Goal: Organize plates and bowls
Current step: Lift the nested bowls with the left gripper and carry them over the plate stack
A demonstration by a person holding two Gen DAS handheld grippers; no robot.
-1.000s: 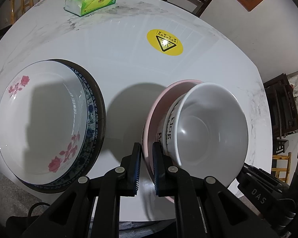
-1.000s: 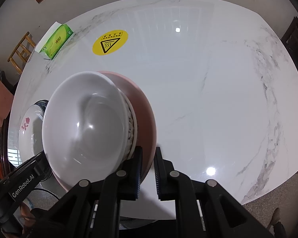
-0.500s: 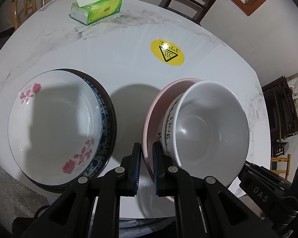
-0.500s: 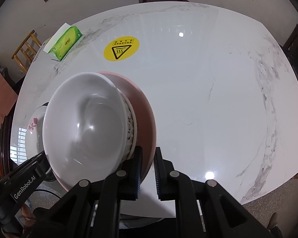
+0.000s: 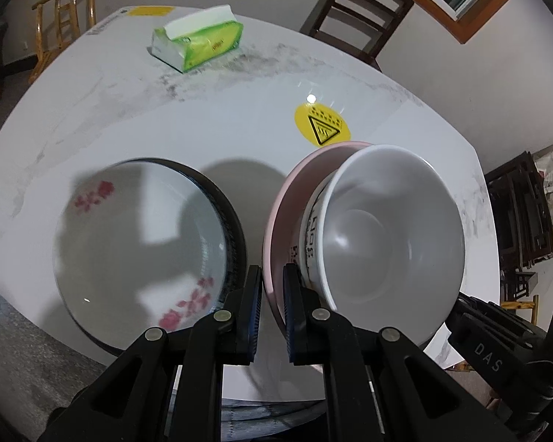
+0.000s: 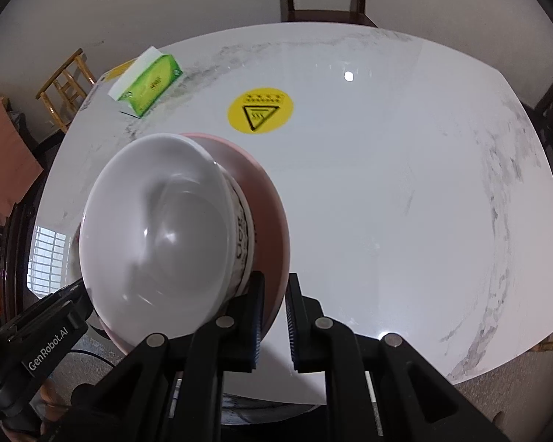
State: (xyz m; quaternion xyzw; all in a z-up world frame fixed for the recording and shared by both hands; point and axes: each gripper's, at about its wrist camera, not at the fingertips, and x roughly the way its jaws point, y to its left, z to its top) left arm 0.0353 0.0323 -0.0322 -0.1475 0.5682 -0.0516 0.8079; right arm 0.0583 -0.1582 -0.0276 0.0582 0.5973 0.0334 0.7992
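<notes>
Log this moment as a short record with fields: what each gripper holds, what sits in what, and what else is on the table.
left gripper: shut on the rim of the pink plate
right gripper: shut on the opposite rim of the same pink plate
white bowl: sits in the pink plate, black lettering on its side
flowered bowl: nested in a dark-rimmed dish, beside the pink plate
table: white marble
also on table: green tissue pack, yellow warning sticker

The left gripper (image 5: pixel 272 294) clamps the rim of a pink plate (image 5: pixel 276 221) carrying a white bowl (image 5: pixel 387 239), beside a floral plate (image 5: pixel 129 239) on the table (image 5: pixel 202 118).
</notes>
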